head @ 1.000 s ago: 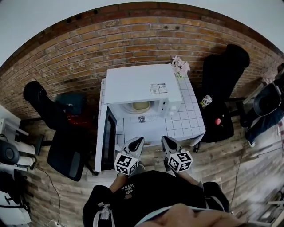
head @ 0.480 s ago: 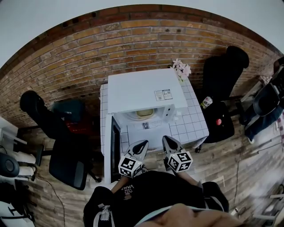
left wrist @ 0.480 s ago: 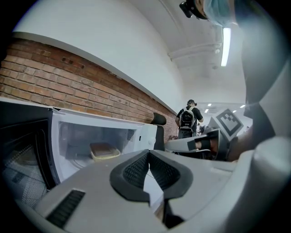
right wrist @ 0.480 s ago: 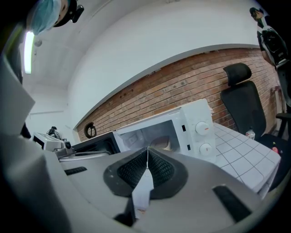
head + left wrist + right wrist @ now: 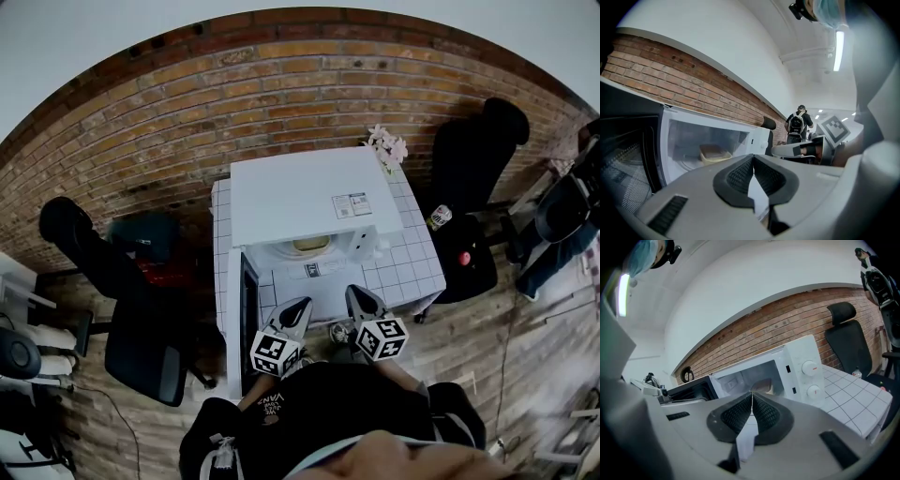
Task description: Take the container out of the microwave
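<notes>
ahead of my tongs: container sits inside the open microwave.
left gripper and right gripper both closed tight, empty, short of it.

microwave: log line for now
white microwave: door open | beige plastic container: inside, untouched | left tongs: shut, empty | right tongs: shut, empty

A shallow, cream-coloured container is sitting flat and upright inside the white microwave, which is standing on a white tiled table with its dark-windowed door hanging wide open at the left.
</notes>
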A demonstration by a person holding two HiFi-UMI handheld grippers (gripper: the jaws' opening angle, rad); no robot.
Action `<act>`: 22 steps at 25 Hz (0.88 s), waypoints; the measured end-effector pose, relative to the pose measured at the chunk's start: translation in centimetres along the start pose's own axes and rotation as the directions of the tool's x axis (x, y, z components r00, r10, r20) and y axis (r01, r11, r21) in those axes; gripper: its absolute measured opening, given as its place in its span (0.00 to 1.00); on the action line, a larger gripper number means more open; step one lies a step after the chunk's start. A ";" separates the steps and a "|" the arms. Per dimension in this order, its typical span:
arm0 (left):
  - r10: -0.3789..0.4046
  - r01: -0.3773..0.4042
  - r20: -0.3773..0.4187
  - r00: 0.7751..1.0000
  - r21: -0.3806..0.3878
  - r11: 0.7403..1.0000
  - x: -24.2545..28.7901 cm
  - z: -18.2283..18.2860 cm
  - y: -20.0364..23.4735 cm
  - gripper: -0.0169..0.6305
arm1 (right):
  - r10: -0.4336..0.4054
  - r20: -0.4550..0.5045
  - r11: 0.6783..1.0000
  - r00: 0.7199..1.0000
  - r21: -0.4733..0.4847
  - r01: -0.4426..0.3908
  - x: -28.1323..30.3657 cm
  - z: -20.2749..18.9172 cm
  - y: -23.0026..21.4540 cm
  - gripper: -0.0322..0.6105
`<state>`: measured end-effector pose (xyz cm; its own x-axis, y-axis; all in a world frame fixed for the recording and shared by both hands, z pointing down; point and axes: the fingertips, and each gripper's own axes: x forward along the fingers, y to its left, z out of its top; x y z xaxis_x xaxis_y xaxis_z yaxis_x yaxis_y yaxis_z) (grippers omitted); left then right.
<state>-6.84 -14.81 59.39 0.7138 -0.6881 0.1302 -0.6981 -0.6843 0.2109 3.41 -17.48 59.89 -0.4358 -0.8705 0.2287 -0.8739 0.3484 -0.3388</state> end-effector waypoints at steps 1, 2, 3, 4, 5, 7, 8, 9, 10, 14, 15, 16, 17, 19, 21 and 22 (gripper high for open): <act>0.012 -0.012 0.001 1.000 -0.009 1.000 0.1 -0.1 0.3 0.04 | -0.002 -0.009 1.000 1.000 0.007 0.002 0.3 -0.2 -0.3 0.06; 0.024 -0.024 0.003 1.000 -0.017 1.000 0.2 -0.1 0.6 0.04 | -0.004 -0.018 1.000 1.000 0.015 0.004 0.7 -0.3 -0.6 0.06; 0.033 -0.033 0.006 0.999 -0.023 0.999 0.4 -0.1 0.9 0.04 | -0.005 -0.025 1.000 1.000 0.022 0.006 1.0 -0.4 -0.8 0.06; 0.041 -0.041 0.008 0.999 -0.030 0.999 0.6 0.0 1.2 0.04 | -0.004 -0.030 1.000 1.000 0.028 0.005 1.4 -0.4 -1.0 0.06; 0.049 -0.048 0.010 0.999 -0.038 0.998 0.8 0.1 1.5 0.04 | -0.002 -0.034 1.000 0.999 0.031 0.003 1.8 -0.4 -1.1 0.06; 0.064 -0.064 0.011 0.998 -0.059 0.996 1.2 0.1 2.0 0.04 | 0.005 -0.041 1.000 0.999 0.029 -0.004 2.7 -0.2 -1.3 0.06; 0.073 -0.072 0.009 0.997 -0.069 0.995 1.4 0.1 2.3 0.04 | 0.007 -0.045 1.000 0.999 0.027 -0.006 3.1 -0.2 -1.4 0.06; 0.082 -0.081 0.007 0.997 -0.078 0.994 1.7 0.0 2.6 0.04 | 0.008 -0.049 1.000 0.999 0.023 -0.007 3.6 -0.2 -1.6 0.06; 0.090 -0.090 0.005 0.996 -0.086 0.992 2.0 0.0 2.9 0.04 | 0.011 -0.052 1.000 0.999 0.022 -0.010 4.0 -0.2 -1.8 0.06; 0.128 -0.127 -0.002 0.992 -0.114 0.985 3.3 -0.2 4.2 0.04 | 0.037 -0.058 0.999 0.998 0.039 -0.035 5.8 -0.3 -2.3 0.06; 0.139 -0.138 -0.004 0.990 -0.119 0.983 3.7 -0.1 4.5 0.05 | 0.042 -0.062 0.998 0.997 0.043 -0.039 6.2 -0.4 -2.4 0.06; 0.150 -0.149 -0.006 0.989 -0.122 0.981 4.0 0.0 4.8 0.05 | 0.044 -0.067 0.998 0.997 0.046 -0.041 6.5 -0.4 -2.5 0.06; 0.159 -0.159 -0.009 0.987 -0.122 0.980 4.3 0.1 5.1 0.05 | 0.045 -0.072 0.998 0.996 0.048 -0.042 6.9 -0.5 -2.7 0.06; 0.175 -0.175 -0.014 0.984 -0.122 0.977 4.9 0.2 5.7 0.05 | 0.046 -0.083 0.998 0.995 0.051 -0.042 7.4 -0.7 -3.0 0.06; 0.190 -0.190 -0.017 0.982 -0.127 0.973 5.4 0.3 6.5 0.05 | 0.046 -0.091 0.998 0.995 0.057 -0.041 7.9 -0.9 -3.5 0.06; 0.197 -0.198 -0.017 0.980 -0.131 0.971 5.6 0.3 6.8 0.05 | 0.045 -0.097 0.997 0.994 0.063 -0.039 8.1 -1.0 -3.7 0.06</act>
<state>-7.61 -23.42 61.28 0.5629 -0.8054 0.1856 -0.8119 -0.4969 0.3065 2.88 -25.48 63.91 -0.4937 -0.8162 0.3002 -0.8408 0.3599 -0.4044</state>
